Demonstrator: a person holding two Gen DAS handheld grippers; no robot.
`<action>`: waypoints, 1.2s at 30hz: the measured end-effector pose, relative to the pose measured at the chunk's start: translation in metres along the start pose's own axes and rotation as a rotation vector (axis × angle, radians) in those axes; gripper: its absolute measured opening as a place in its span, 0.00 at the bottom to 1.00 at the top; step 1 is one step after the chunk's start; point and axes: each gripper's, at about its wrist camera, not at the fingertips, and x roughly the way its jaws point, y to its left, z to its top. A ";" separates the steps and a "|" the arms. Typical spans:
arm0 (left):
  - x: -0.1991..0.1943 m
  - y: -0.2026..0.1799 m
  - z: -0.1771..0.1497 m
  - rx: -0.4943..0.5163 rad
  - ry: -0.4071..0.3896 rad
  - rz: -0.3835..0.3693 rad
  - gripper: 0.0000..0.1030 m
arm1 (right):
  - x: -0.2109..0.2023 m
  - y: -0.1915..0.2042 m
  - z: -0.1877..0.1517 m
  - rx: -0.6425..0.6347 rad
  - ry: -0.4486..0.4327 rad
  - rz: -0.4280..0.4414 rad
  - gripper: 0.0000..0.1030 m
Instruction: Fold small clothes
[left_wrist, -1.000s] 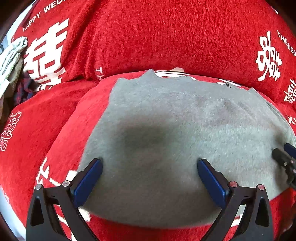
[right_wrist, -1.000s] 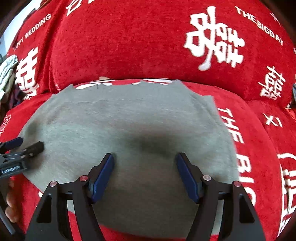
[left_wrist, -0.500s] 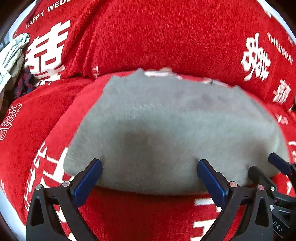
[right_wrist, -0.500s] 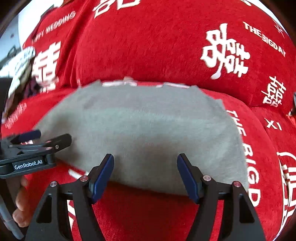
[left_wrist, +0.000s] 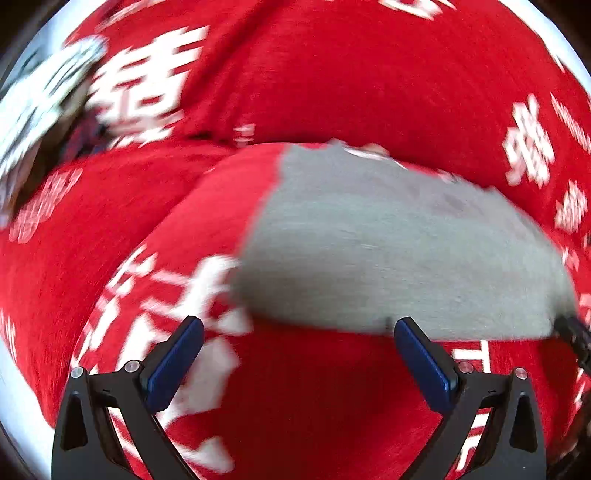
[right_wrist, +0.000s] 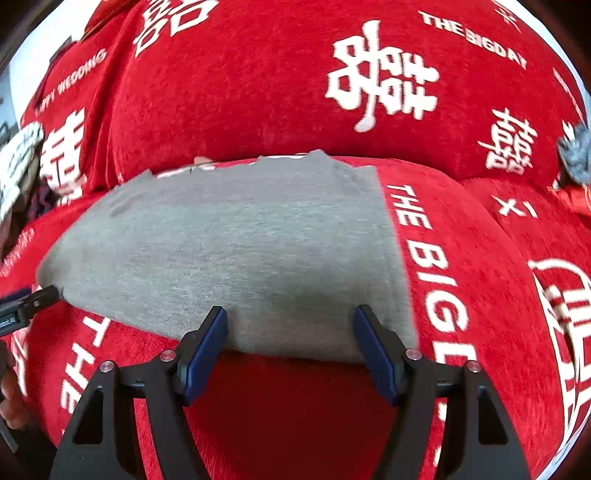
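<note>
From the left wrist, the left tongs (left_wrist: 297, 363) stand spread wide with nothing between them, just short of the near edge of the grey cloth (left_wrist: 399, 254). That cloth lies flat on the red sofa cover (left_wrist: 295, 406), its far edge against the back cushion. It looks soft, light and limp, so it should drape and sag when lifted; the near corners seem the best places to take it. This view is blurred, and the white print beside the cloth cannot be read.

From the right wrist, the right tongs (right_wrist: 291, 347) are also released, straddling the cloth's near edge beside its right corner without pinching it. The sofa cover reads "THE BIG" just right of the cloth, "THE BIGDAY" and "HAPPY WEDDING" on the cushion behind, among white Chinese characters.
</note>
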 end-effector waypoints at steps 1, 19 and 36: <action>0.000 0.013 -0.001 -0.045 0.012 -0.015 1.00 | -0.004 -0.002 0.000 0.019 -0.006 -0.009 0.72; 0.064 0.042 0.036 -0.396 0.076 -0.447 0.32 | 0.003 0.031 0.012 -0.016 0.020 0.003 0.72; 0.061 0.048 0.026 -0.383 -0.026 -0.479 0.28 | 0.135 0.212 0.149 -0.148 0.292 0.303 0.72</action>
